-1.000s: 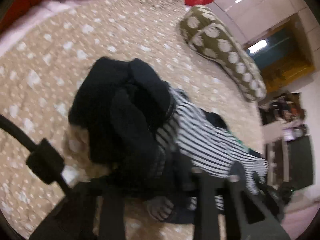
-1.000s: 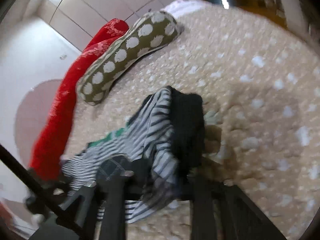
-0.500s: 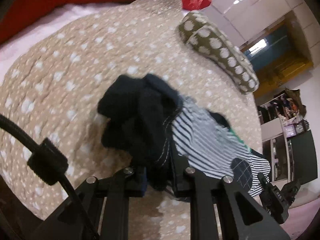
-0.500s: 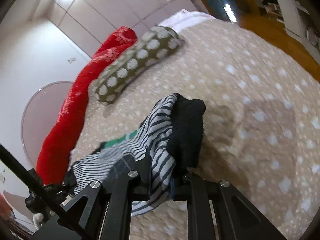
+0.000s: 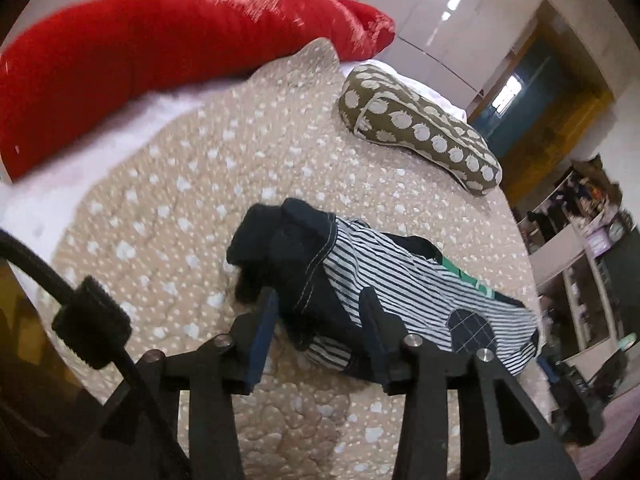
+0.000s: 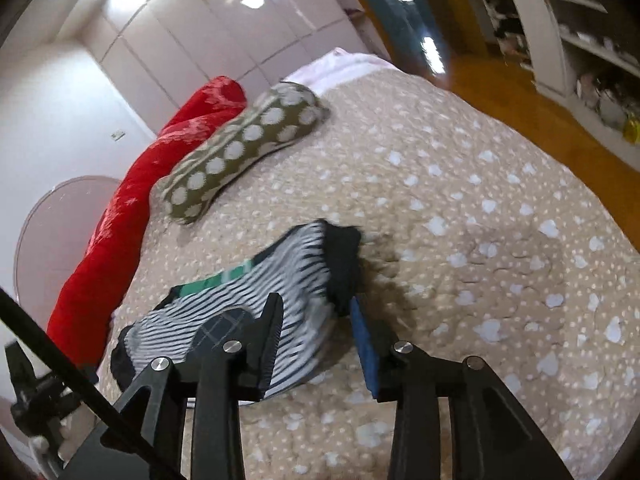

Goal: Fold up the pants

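The pants (image 5: 384, 284) lie in a folded bundle on the beige spotted bedspread (image 5: 168, 208). They are black-and-white striped with dark navy parts and a green band. My left gripper (image 5: 318, 330) is open, its fingers either side of the bundle's dark near end. In the right wrist view the pants (image 6: 256, 300) lie just beyond my right gripper (image 6: 316, 340), which is open with its fingers straddling the bundle's near edge. Neither gripper holds cloth.
A long olive pillow with pale dots (image 5: 416, 128) lies at the back of the bed, also in the right wrist view (image 6: 240, 148). A red blanket roll (image 5: 160, 56) runs along the far edge. Shelves (image 6: 576, 40) and wooden floor lie beyond the bed.
Both grippers have opened and let go of the pants, which now rest on the bed. Both have pulled back and risen a little.
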A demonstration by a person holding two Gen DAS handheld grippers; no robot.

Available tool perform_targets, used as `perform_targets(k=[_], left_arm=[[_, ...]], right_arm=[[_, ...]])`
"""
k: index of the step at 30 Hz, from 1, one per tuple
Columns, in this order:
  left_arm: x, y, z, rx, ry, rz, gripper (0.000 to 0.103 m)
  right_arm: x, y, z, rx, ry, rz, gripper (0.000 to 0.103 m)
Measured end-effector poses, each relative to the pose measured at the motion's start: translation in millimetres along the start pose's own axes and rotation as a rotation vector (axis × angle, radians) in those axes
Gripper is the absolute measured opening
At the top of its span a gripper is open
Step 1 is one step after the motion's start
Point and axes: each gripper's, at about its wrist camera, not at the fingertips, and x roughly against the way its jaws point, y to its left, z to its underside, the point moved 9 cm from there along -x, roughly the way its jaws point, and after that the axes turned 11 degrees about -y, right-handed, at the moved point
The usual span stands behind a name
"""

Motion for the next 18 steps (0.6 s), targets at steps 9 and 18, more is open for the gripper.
perform_targets(k=[9, 18], left_arm=[[4, -23, 9, -0.156, -0.023, -0.049, 0.042], [-4, -16, 18, -0.186, 0.001, -0.092, 0.042]], right_arm=[[-10, 61, 41, 0.178, 0.072, -0.082, 0.053], [-15, 64, 59, 0.191, 0.121, -0.07, 0.053]])
